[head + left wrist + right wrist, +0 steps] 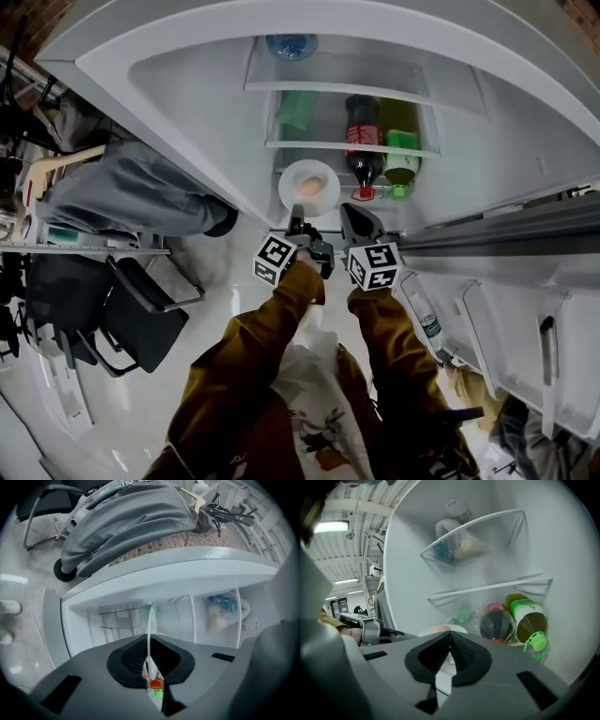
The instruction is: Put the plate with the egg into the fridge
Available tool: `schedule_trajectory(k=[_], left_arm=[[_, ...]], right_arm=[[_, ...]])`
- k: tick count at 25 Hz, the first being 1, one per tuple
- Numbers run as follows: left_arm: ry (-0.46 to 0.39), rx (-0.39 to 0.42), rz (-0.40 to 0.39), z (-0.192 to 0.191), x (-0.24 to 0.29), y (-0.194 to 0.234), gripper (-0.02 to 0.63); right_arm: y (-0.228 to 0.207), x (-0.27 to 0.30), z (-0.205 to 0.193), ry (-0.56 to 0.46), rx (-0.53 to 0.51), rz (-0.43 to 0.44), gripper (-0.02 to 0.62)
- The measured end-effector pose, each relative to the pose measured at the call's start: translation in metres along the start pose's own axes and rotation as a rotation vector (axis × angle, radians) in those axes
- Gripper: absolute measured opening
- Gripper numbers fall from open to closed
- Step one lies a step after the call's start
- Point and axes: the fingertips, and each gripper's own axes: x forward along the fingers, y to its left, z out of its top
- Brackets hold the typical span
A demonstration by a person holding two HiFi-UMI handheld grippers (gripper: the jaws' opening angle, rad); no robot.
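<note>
White fridge (187, 122) shelving fills the background, its door swung open. Both grippers are clamped on the near rim of the white plate (292, 192): the left gripper (296, 225) pinches it so the rim shows edge-on between its jaws, and the right gripper (351, 219) bites the rim beside it. The plate juts straight ahead of both tools into the fridge, level, with the egg (311, 187) at its centre. A cola bottle (364, 141) stands just right of it, so the push probably goes straight in, keeping left.
</note>
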Motion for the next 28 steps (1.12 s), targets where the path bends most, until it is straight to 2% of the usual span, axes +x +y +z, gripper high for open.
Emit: schedule_trajectory(k=[28], left_arm=[[-0.031,-0.031,0.018,-0.002,0.044,0.011,0.018]], right_arm=[[-0.015,0.030,-0.017,0.043,-0.008,0.016,0.006]])
